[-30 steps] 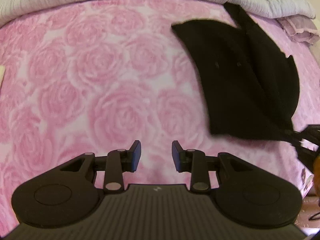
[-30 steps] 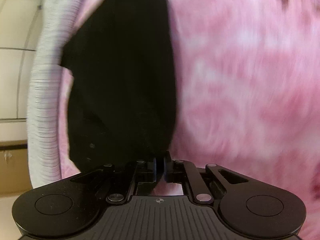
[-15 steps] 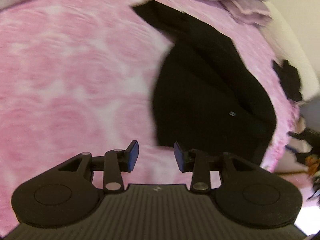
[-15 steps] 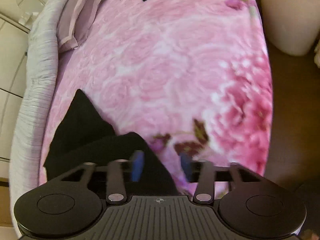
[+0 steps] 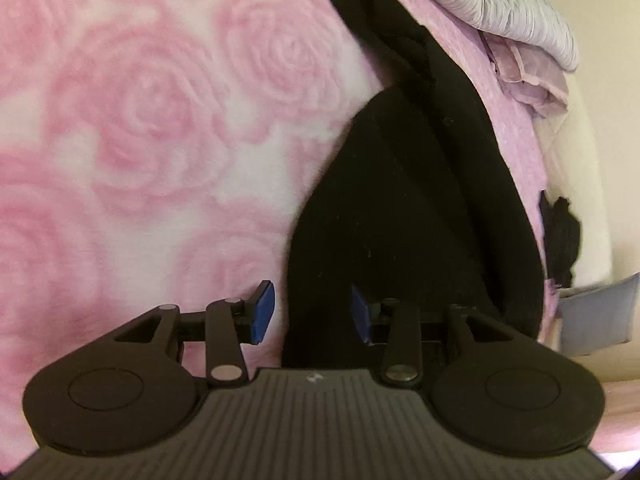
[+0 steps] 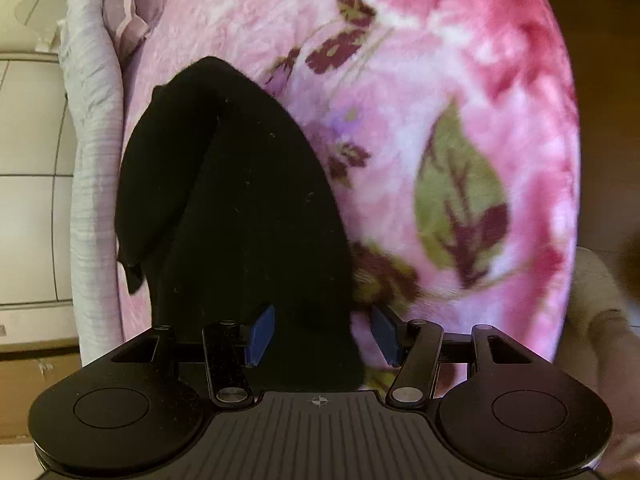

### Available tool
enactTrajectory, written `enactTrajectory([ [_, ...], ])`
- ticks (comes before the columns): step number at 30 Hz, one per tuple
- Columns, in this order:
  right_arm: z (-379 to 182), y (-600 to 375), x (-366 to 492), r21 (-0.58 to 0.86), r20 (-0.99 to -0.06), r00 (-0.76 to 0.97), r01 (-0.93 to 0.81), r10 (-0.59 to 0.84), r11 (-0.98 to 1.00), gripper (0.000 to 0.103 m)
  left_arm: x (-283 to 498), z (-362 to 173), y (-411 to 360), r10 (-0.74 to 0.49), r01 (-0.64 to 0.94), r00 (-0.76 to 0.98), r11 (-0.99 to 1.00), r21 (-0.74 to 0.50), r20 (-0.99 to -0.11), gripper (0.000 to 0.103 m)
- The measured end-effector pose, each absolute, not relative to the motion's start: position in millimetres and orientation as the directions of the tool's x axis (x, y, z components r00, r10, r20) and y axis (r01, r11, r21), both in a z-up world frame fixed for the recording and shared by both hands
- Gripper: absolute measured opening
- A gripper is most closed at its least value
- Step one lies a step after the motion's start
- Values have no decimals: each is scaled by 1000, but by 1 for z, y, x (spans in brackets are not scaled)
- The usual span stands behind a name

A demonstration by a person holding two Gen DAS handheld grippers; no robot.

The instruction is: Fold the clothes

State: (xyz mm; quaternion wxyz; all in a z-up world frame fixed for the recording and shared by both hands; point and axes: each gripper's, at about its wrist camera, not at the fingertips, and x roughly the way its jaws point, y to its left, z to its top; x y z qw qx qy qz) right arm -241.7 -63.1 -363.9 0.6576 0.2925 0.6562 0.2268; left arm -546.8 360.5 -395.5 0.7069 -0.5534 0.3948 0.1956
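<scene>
We are looking down at a bed spread with a plush pink rose-patterned fleece blanket (image 5: 152, 128), which is taking up nearly all of both views. A ribbed grey bedcover (image 5: 500, 4) is bunching along its far edge, and a pale panelled wall (image 6: 28, 184) is showing beyond. The limp black knit garment (image 5: 408, 208) is lying on the blanket, doubled over itself in long soft layers. We are judging it light, floppy and a little clingy on the fleece, so it is best taken by an edge or corner. The left tongs (image 5: 312, 312) are standing spread over its near edge, pinching nothing. The right tongs (image 6: 322, 334) are likewise spread, with the near end of the garment lying between their blue pads (image 6: 262, 334).
</scene>
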Motion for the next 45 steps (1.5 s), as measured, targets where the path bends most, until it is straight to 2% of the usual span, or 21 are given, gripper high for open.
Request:
enactTrajectory([
  [4, -365, -57, -246, 701, -713, 54, 58, 699, 711, 57, -538, -410, 368, -203, -688, 645, 266, -675, -737, 33],
  [6, -364, -59, -248, 708, -706, 55, 55, 706, 704, 57, -534, -410, 366, -235, -663, 654, 279, -695, -719, 26],
  [7, -365, -60, -247, 714, -701, 56, 68, 711, 697, 57, -533, -411, 365, -253, -652, 654, 291, -700, -713, 26],
  [12, -371, -57, -240, 721, -692, 53, 71, 720, 689, 57, -535, -427, 373, -227, -660, 687, 205, -723, -691, 16],
  [13, -371, -54, -239, 723, -691, 52, 56, 721, 689, 54, -535, -428, 373, -225, -655, 695, 195, -730, -683, 16],
  [14, -371, -52, -238, 720, -694, 50, 43, 718, 692, 38, -534, -429, 373, -223, -652, 700, 189, -735, -678, 14],
  [15, -372, -50, -238, 715, -699, 48, 30, 714, 698, 28, -533, -428, 372, -222, -649, 697, 208, -732, -682, 8],
  [16, -374, -51, -237, 721, -693, 44, 37, 719, 692, 17, -532, -426, 371, -222, -648, 693, 226, -727, -686, 8],
  [18, -376, -54, -236, 742, -669, 38, 87, 742, 665, 13, -533, -418, 368, -217, -647, 687, 250, -720, -693, 7],
  [21, -356, -57, -232, 764, -645, 33, 70, 764, 642, 11, -541, -393, 362, -191, -633, 699, 284, -720, -690, 7],
  [24, -312, -64, -225, 819, -574, 30, 24, 818, 573, 10, -552, -347, 352, -142, -592, 744, 315, -742, -653, 7],
  [28, -243, -74, -206, 885, -462, 41, -41, 886, 463, 10, -567, -255, 333, -29, -508, 833, 358, -784, -553, 7],
  [34, -117, -69, -162, 953, -218, 12, -215, 976, 215, 10, -573, -105, 294, 153, -400, 914, 480, -780, -375, 7],
  [39, -2, -55, -108, 938, -34, -98, -347, 995, -2, 10, -566, 22, 243, 306, -338, 934, 595, -729, -184, 7],
  [43, 85, -46, -94, 870, 129, -211, -446, 969, -212, 10, -563, 117, 201, 399, -301, 917, 667, -682, -14, 7],
  [45, 112, -45, -89, 855, 178, -248, -440, 952, -274, 10, -566, 140, 187, 438, -312, 899, 641, -701, 1, 7],
])
